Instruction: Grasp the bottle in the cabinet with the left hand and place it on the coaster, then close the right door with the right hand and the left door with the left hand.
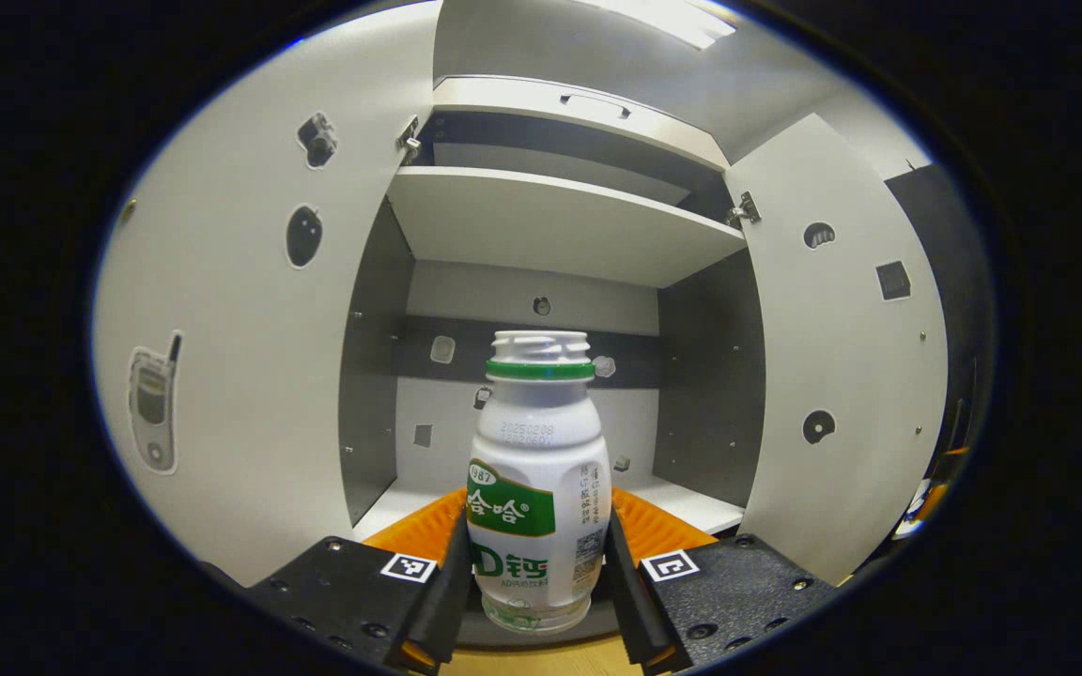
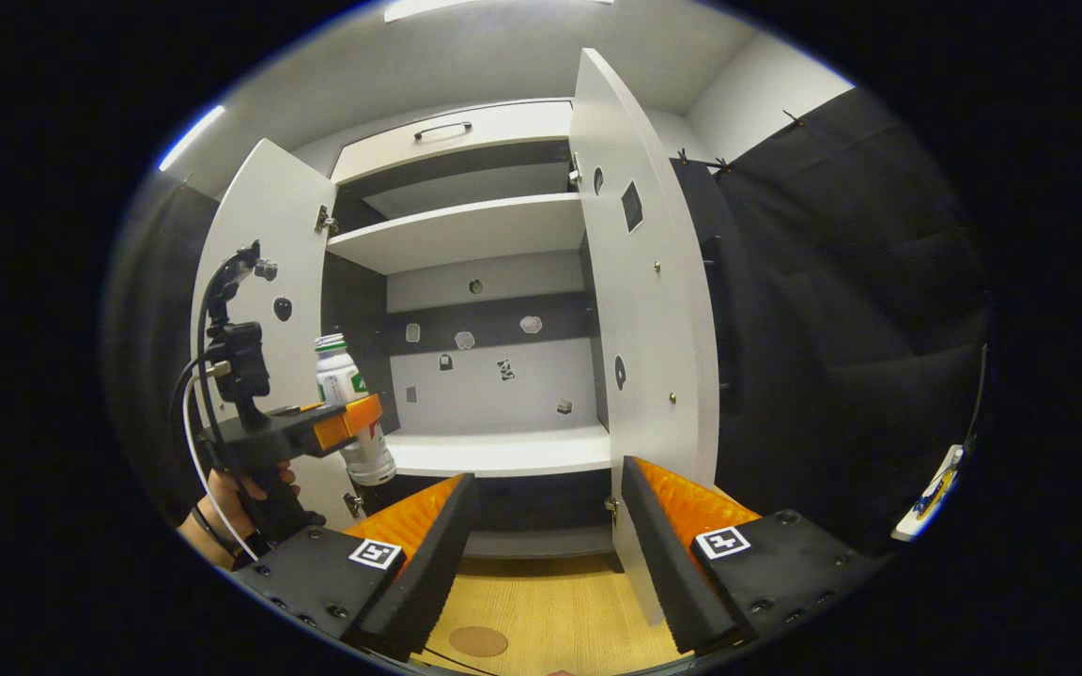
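The bottle (image 1: pixel 538 488) carries a green label band with white Chinese characters, large green "D" lettering with another character below, a small oval reading "1987", and a faint stamped date, "20250208", on its white shoulder.

The bottle (image 1: pixel 538 488) is sitting between the left gripper's (image 1: pixel 535 573) fingers, before the cabinet (image 2: pixel 503 451); both doors are standing open. The coaster (image 2: pixel 477 641) is lying on the table (image 2: pixel 560 610), below the right gripper (image 2: pixel 548 554).

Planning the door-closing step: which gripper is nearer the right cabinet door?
Right. The right gripper sits just below the right door; the left gripper holds the bottle beside the left door.
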Motion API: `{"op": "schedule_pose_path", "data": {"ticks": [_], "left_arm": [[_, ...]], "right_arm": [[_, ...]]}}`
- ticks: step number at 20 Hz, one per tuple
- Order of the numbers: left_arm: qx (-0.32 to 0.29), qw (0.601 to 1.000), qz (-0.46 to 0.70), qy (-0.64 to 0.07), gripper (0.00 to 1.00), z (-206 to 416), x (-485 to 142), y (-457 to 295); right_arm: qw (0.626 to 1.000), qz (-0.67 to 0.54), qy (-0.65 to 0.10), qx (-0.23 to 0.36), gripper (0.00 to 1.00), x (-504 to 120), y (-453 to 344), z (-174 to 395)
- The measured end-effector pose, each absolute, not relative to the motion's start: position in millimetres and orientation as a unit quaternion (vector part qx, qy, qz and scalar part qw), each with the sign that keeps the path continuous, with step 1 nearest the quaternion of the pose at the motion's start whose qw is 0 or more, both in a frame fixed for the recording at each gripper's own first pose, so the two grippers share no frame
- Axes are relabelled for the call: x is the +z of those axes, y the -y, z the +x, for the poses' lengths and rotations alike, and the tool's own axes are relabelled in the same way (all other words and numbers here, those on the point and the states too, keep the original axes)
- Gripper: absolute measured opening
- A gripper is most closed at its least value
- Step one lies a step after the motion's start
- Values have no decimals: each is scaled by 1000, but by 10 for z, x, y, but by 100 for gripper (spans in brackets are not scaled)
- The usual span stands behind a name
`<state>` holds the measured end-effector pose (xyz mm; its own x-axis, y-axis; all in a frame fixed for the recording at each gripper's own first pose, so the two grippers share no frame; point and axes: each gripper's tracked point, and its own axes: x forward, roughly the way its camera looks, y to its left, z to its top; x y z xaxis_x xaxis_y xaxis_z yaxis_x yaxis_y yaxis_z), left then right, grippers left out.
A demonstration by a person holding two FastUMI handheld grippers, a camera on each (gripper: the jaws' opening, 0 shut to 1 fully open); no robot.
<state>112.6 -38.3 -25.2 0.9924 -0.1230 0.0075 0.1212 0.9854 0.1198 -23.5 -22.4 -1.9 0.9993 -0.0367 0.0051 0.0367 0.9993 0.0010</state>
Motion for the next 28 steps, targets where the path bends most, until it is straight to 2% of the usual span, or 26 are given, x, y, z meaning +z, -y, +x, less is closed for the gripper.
{"op": "schedule_pose_path", "data": {"ticks": [1, 2, 3, 4, 5, 6, 7, 8, 10, 11, 12, 13, 16, 17, 18, 20, 26, 27, 28], "left_arm": [[-55, 996, 65, 9, 64, 1032, -317, 340], [-49, 997, 67, 7, 64, 946, -401, 307], [-47, 997, 67, 3, 65, 878, -501, 273], [-50, 997, 66, -1, 65, 804, -619, 274], [-54, 996, 65, -6, 65, 722, -749, 290], [-57, 996, 64, -15, 66, 659, -912, 296], [-61, 996, 65, -22, 66, 583, -1079, 317], [-63, 996, 62, -28, 66, 525, -1233, 339], [-76, 995, 48, -44, 66, 382, -1583, 443], [-83, 994, 42, -55, 66, 315, -1760, 492], [-87, 993, 40, -66, 66, 261, -1931, 541], [-91, 992, 38, -75, 66, 199, -2089, 587], [-107, 989, 41, -95, 66, 61, -2519, 725], [-113, 987, 42, -103, 66, 10, -2671, 771], [-117, 986, 45, -108, 66, -50, -2818, 816], [-119, 985, 49, -115, 66, -197, -3077, 880], [-120, 985, 57, -112, 66, -413, -3571, 978], [-120, 985, 52, -111, 66, -424, -3614, 988], [-117, 986, 53, -110, 66, -408, -3644, 978]], "right_arm": [[1000, 0, 3, -14, 98, -3, 195, -228], [1000, 1, 5, -11, 98, 12, 169, -232], [1000, 2, 8, -8, 92, 35, 131, -237], [1000, 2, 12, -5, 98, 69, 99, -239], [1000, 2, 16, -2, 92, 93, 72, -244], [1000, 1, 19, 0, 92, 113, 38, -246], [1000, -1, 19, 4, 98, 126, 9, -255], [1000, -4, 20, 7, 92, 135, -20, -254], [1000, -15, 19, 5, 92, 140, -36, -253], [1000, -20, 20, 2, 98, 132, -28, -253], [1000, -24, 21, -2, 92, 129, -23, -259], [999, -24, 21, -3, 98, 122, -29, -259], [1000, -21, 18, -4, 98, 92, -48, -248], [1000, -22, 19, -4, 92, 90, -58, -232], [1000, -22, 19, -5, 98, 80, -62, -224], [1000, -24, 15, -7, 98, 47, -73, -188], [1000, -20, -7, -16, 98, -58, -86, -108], [1000, -20, -8, -16, 92, -61, -90, -96], [1000, -22, -12, -18, 98, -83, -75, -91]]}}
